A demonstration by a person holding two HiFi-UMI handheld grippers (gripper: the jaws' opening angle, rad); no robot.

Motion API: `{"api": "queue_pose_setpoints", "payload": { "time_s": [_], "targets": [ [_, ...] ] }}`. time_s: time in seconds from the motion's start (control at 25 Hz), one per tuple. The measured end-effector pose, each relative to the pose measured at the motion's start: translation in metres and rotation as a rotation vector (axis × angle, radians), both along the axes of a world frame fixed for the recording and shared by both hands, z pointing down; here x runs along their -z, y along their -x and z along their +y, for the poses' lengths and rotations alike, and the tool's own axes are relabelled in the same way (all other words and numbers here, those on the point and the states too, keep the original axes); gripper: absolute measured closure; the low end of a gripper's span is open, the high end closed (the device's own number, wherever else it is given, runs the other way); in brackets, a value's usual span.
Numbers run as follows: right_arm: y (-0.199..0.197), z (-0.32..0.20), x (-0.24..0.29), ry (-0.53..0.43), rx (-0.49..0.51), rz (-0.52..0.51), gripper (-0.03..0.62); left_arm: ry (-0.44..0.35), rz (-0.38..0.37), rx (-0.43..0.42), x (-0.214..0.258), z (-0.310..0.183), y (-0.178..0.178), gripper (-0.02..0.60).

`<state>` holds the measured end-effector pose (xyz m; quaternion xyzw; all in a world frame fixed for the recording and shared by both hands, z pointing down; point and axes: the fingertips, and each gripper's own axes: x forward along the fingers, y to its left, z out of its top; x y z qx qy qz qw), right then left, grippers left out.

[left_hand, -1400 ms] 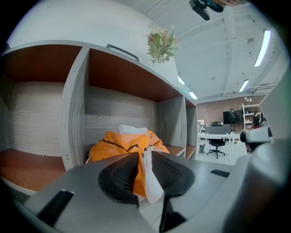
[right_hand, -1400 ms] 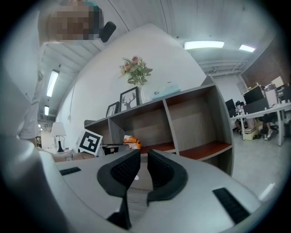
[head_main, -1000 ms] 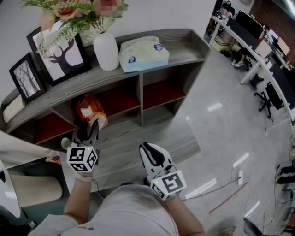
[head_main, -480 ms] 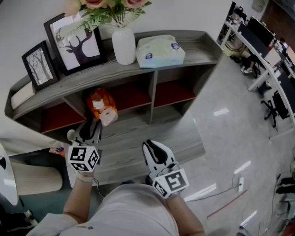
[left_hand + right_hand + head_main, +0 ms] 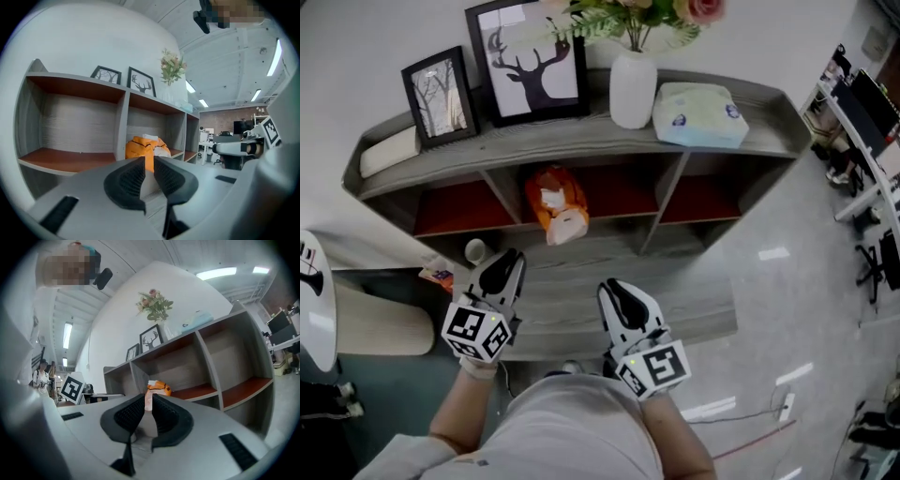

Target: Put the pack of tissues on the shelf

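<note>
The pale green pack of tissues (image 5: 701,114) lies on the top board of the grey shelf unit (image 5: 581,141), to the right of the white vase (image 5: 633,89). In the right gripper view the pack (image 5: 197,319) shows high on that board. Both grippers hang low in front of the shelf, far below the pack. My left gripper (image 5: 504,272) (image 5: 149,161) is closing; only a narrow gap is left, with nothing in it. My right gripper (image 5: 619,298) (image 5: 149,399) also shows a slim gap and holds nothing.
An orange bag (image 5: 555,202) (image 5: 144,149) sits in the middle compartment. Two framed pictures (image 5: 530,61) and flowers stand on the top board. A cup (image 5: 475,250) sits at the lower left of the shelf. Office desks (image 5: 872,122) line the right; cables lie on the floor.
The head view has swung, so the shelf now sits more centred and the tissues further right. Both grippers keep their place near the body. The left jaws have narrowed.
</note>
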<state>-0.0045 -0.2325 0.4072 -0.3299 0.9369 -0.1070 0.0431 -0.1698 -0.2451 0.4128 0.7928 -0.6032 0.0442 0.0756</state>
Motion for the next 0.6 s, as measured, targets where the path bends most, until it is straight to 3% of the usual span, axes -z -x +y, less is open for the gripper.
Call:
{"api": "queue_pose_setpoints", "payload": {
  "time_s": [0.6],
  "targets": [
    [0.076,0.015,0.002,-0.008,0.204,-0.014,0.537,0.04,0.09,0.084,-0.007,0.064,0.026,0.557]
  ]
}}
